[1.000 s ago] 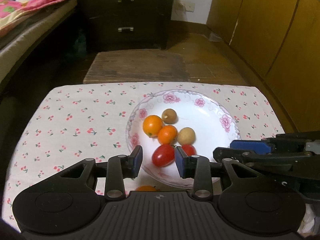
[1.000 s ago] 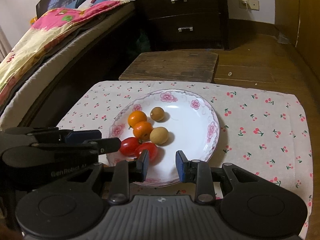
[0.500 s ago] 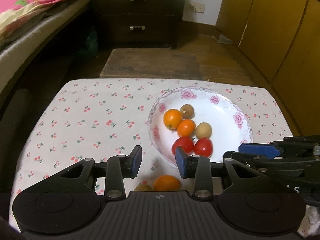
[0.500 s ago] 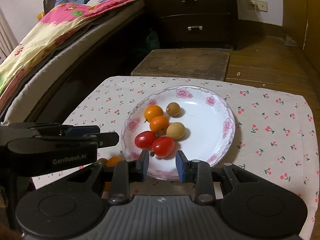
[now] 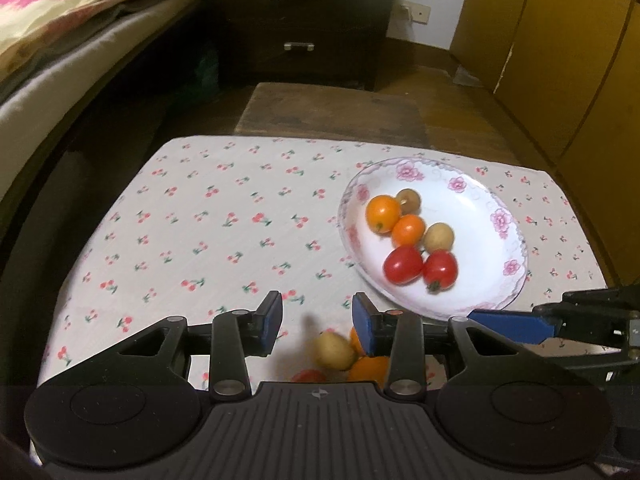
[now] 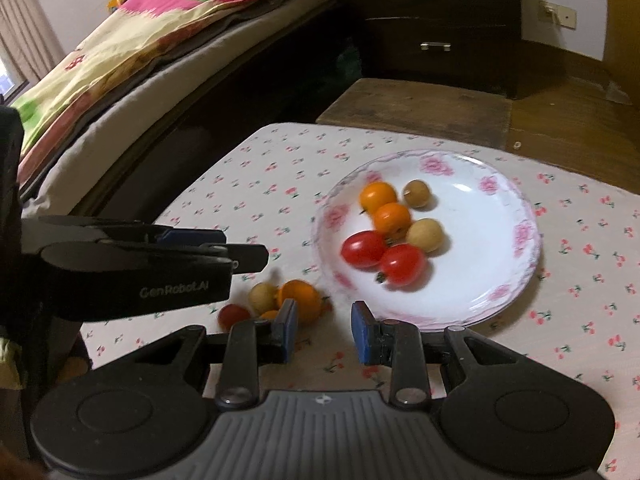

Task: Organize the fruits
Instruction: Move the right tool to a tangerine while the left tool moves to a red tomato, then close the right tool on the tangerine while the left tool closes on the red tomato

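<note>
A white floral plate [image 5: 496, 204] [image 6: 500, 240] holds two red tomatoes [image 6: 382, 256], two oranges [image 6: 386, 206] and two tan longans [image 6: 425, 234]. Loose fruit lies on the cloth near the plate's left: a tan longan [image 5: 334, 350] [image 6: 262, 297], an orange [image 5: 368, 368] [image 6: 300, 294] and a red tomato [image 6: 233, 315]. My left gripper [image 5: 316, 322] is open and empty, just above the loose fruit. My right gripper [image 6: 325, 330] is open and empty, between the loose fruit and the plate's near rim.
The table has a cherry-print cloth [image 5: 224, 220]. Behind it stand a low wooden stool [image 5: 332, 108], a dark drawer chest [image 5: 300, 20] and a bed [image 6: 120, 80] at the left. Wooden cabinets [image 5: 560, 60] line the right.
Both grippers have pulled back and shifted left. The plate now sits further right in view, and the loose fruit on the cloth has come into sight. Both jaws stay open.
</note>
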`<state>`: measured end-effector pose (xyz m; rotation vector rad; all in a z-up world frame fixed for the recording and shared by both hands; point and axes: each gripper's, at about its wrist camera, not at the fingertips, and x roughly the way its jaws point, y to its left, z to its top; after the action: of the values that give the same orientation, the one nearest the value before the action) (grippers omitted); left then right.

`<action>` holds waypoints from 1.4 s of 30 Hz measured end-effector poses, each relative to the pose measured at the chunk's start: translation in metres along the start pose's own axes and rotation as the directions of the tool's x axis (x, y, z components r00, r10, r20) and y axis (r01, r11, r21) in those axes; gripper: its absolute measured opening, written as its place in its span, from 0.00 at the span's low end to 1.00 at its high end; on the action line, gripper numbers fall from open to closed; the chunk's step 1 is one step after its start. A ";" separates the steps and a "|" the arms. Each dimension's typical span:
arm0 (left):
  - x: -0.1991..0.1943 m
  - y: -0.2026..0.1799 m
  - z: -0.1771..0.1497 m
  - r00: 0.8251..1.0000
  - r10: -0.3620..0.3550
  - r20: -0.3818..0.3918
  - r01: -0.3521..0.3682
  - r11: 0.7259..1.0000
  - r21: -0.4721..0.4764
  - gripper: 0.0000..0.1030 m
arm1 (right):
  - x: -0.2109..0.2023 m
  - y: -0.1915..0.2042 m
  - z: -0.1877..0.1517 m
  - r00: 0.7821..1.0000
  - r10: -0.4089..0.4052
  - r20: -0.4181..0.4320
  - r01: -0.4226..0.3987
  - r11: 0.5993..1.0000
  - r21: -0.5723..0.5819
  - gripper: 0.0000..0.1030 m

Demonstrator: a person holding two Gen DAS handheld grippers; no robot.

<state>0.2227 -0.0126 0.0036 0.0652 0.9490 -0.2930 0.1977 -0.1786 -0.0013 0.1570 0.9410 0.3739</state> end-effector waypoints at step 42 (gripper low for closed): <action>0.002 0.021 -0.020 0.997 -0.013 -0.070 0.011 1.000 -0.021 0.56 | 0.046 0.019 -0.009 0.994 -0.021 -0.103 0.024 0.999 0.030 0.33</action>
<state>0.2139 0.0104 -0.0111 0.0511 1.0227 -0.2931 0.2106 -0.1432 -0.0357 0.1563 1.0493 0.3494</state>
